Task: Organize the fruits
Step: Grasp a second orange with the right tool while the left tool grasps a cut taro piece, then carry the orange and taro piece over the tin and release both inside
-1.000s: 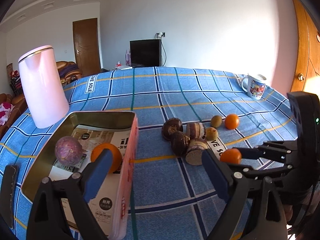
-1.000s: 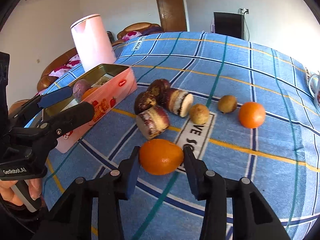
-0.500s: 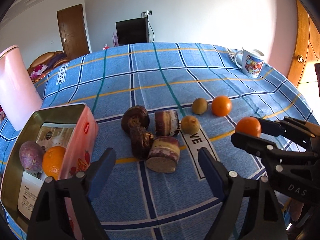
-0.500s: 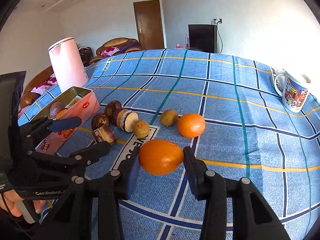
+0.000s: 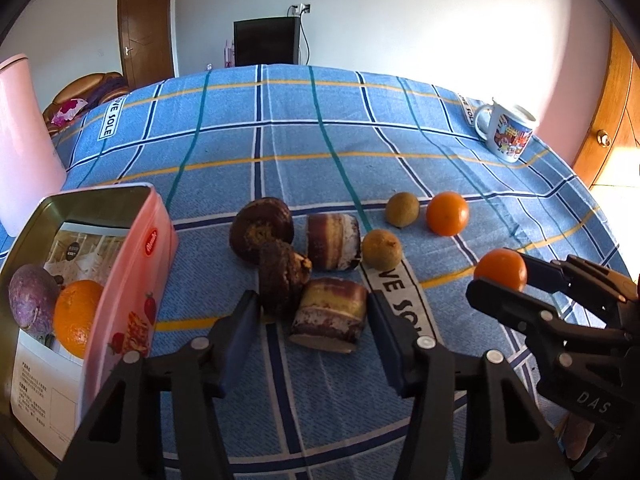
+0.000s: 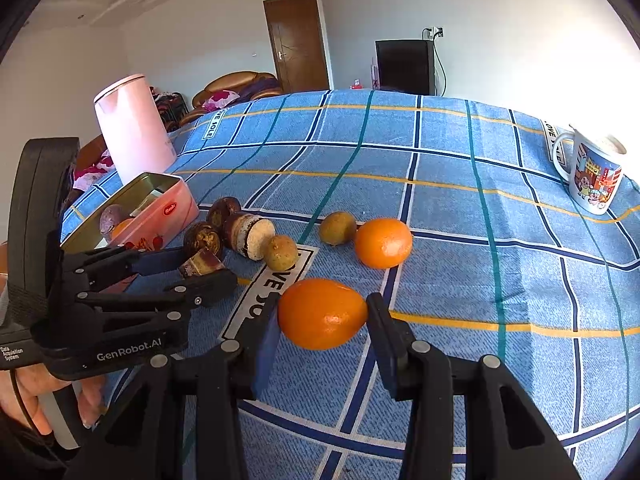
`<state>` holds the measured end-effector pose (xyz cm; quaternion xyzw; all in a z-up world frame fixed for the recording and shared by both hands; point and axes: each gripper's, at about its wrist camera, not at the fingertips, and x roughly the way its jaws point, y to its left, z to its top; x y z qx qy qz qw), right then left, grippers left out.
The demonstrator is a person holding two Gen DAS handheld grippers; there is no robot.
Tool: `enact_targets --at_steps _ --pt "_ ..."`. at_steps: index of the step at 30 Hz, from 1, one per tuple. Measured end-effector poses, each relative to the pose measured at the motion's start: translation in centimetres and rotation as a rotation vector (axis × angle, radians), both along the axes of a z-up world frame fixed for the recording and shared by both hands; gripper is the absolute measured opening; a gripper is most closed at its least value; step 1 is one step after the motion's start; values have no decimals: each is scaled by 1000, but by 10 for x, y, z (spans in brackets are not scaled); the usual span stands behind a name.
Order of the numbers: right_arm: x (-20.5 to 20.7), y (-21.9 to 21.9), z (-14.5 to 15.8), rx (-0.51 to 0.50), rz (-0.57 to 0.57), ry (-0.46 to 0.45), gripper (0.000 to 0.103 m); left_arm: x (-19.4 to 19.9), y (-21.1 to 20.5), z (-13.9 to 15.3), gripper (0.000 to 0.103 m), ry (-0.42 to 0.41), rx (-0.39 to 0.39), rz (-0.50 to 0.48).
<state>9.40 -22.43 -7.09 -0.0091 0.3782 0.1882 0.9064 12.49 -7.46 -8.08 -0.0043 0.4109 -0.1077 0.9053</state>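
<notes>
My right gripper [image 6: 322, 322] is shut on an orange [image 6: 322, 313] and holds it above the blue checked cloth; it also shows in the left wrist view [image 5: 500, 270]. My left gripper [image 5: 312, 320] is open around a cut brown-purple fruit [image 5: 329, 319], apart from it. Beside it lie a dark brown fruit [image 5: 283, 276], another dark fruit [image 5: 262, 230], a cut piece [image 5: 333, 240], two small brown-green fruits [image 5: 381, 249] [image 5: 402, 209] and a loose orange [image 5: 447, 213]. A pink tin [image 5: 132, 280] at left holds a purple fruit [image 5: 30, 298] and an orange [image 5: 76, 318].
A pink kettle [image 6: 134, 128] stands behind the tin at the table's left edge. A printed white mug [image 6: 592, 176] stands at the far right. The table [image 6: 440, 152] drops off at the right and near edges.
My left gripper has moved forward and its fingers have come closer together around the cut fruit. My right gripper, still holding the orange, has shifted slightly towards the fruit pile.
</notes>
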Motion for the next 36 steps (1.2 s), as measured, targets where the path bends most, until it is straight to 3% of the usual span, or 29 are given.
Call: enact_targets --at_steps 4,6,7,10,17,20,22,23,36 --pt "-3 -2 2 12 2 -18 45 -9 0 9 53 -64 -16 -21" --pt "-4 -3 4 16 1 -33 45 -11 -3 11 35 -78 -14 -43" --pt "-6 -3 5 18 2 -40 45 -11 -4 11 34 -75 -8 -47" --pt "-7 -3 6 18 -2 -48 45 -7 -5 9 36 -49 -8 -54" --pt "-5 -1 5 -1 -3 -42 45 -2 -17 3 55 -18 31 -88" --pt "-4 -1 5 -2 -8 -39 45 6 -21 0 55 8 32 -101" --pt "-4 -2 4 -1 -10 -36 45 14 -18 -5 49 49 9 -100" --pt "-4 -2 4 0 -10 -36 45 14 -17 -4 44 36 4 -93" --pt "-10 -5 10 24 -19 -75 45 -9 -14 17 44 -112 -11 -102"
